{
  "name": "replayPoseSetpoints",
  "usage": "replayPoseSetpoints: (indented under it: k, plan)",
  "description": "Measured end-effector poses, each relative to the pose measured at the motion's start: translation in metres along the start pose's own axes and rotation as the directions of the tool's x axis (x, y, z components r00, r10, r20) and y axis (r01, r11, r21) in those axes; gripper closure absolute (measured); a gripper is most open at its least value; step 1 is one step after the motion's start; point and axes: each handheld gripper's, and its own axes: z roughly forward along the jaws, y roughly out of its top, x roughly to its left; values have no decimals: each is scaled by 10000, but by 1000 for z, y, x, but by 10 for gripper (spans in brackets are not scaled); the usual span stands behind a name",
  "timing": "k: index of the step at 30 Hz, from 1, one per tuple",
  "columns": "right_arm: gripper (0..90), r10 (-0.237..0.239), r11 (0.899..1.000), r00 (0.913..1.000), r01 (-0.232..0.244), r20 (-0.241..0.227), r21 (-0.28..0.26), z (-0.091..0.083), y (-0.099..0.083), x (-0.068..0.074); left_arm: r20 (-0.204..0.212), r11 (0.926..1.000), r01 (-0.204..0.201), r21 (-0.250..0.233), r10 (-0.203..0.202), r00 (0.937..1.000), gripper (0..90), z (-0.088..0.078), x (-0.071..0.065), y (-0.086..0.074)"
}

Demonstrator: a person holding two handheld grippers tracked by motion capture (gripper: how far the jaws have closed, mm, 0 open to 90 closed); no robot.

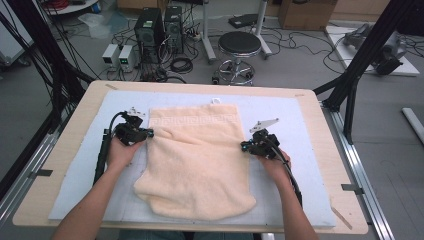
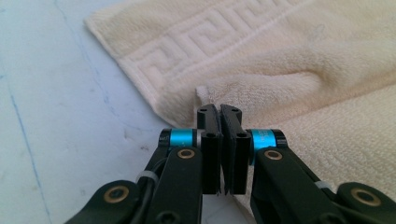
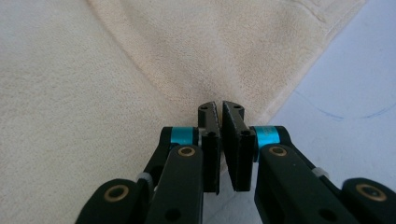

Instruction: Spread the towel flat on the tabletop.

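A cream terry towel point(image 1: 195, 160) with a Greek-key border along its far end lies on the pale blue mat point(image 1: 300, 125) covering the wooden table point(image 1: 332, 150), its near end rumpled and folded under. The left gripper point(image 1: 148, 133) sits at the towel's left edge, not far from the far-left corner; in the left gripper view its jaws are pressed together on a small raised pinch of that edge point(image 2: 205, 93) (the cloth peaks just above the tips). The right gripper point(image 1: 243, 145) is at the towel's right edge, roughly opposite. In the right gripper view its jaws are likewise closed, nipping the towel's hem point(image 3: 261, 114) where cloth meets mat.
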Motion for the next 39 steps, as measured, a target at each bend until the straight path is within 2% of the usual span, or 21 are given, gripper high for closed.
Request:
replayPoseSetpoints:
  k: [3, 6, 9, 11, 14, 18, 22, 24, 26, 28, 31, 34, 36, 37, 38, 39]
  plan:
    - [731, -32, 9999, 10000, 31, -64, -170, -5, 1, 4, 167, 9986, -534, -30, 535, 9984, 817, -7, -5, 1]
    - [679, -253, 9993, 9995, 248, -165, -277, -16, 2, 11, 440, 9964, -739, -420, 757, 9962, 716, -21, -11, 0]
    - [623, -512, 9955, 9981, 484, -328, -810, -32, 4, 20, 704, 9906, -1079, -839, 1139, 9910, 644, -38, -18, -3]
    - [605, -750, 9916, 9963, 700, -425, -1086, -42, 6, 29, 1003, 9873, -1159, -1082, 1268, 9868, 607, -51, -21, -8]
    - [578, -1253, 9822, 9904, 1157, -576, -1480, -56, 4, 45, 1405, 9791, -1336, -1534, 1555, 9778, 565, -69, -29, -19]
    - [544, -1689, 9725, 9811, 1504, -941, -1777, -70, -4, 68, 1670, 9664, -1741, -1892, 2064, 9641, 526, -87, -44, -38]
    - [502, -2069, 9663, 9702, 1825, -1260, -1817, -77, -14, 87, 1831, 9602, -1796, -2137, 2200, 9582, 461, -98, -56, -59]
    - [486, -2114, 9655, 9676, 1848, -1378, -1833, -80, -20, 96, 1922, 9563, -1845, -2269, 2297, 9541, 431, -104, -63, -67]
    - [475, -2081, 9661, 9643, 1765, -1636, -1886, -82, -26, 103, 2128, 9512, -2028, -2327, 2533, 9437, 416, -110, -72, -75]
    - [461, -2166, 9650, 9601, 1832, -1766, -1877, -85, -31, 110, 2225, 9470, -2156, -2382, 2693, 9370, 395, -114, -79, -81]
    - [451, -2169, 9654, 9551, 1791, -2021, -1897, -87, -38, 120, 2563, 9403, -2363, -2451, 2980, 9195, 367, -120, -89, -91]
    - [448, -2259, 9676, 9499, 1932, -2160, -1624, -83, -43, 128, 2799, 9357, -2683, -2289, 3273, 9025, 355, -119, -95, -97]
    - [457, -2260, 9706, 9482, 1998, -2235, -1339, -76, -46, 130, 3036, 9359, -2821, -2109, 3370, 8912, 354, -113, -98, -101]
    - [471, -2232, 9722, 9486, 1998, -2244, -1225, -72, -48, 130, 3137, 9352, -2951, -1957, 3448, 8847, 356, -109, -100, -102]
    - [494, -2163, 9747, 9475, 1957, -2357, -1075, -68, -49, 130, 3268, 9317, -3133, -1836, 3584, 8745, 373, -105, -103, -104]
    - [520, -2118, 9764, 9442, 1936, -2521, -953, -64, -50, 130, 3496, 9262, -3381, -1672, 3763, 8580, 429, -101, -104, -106]
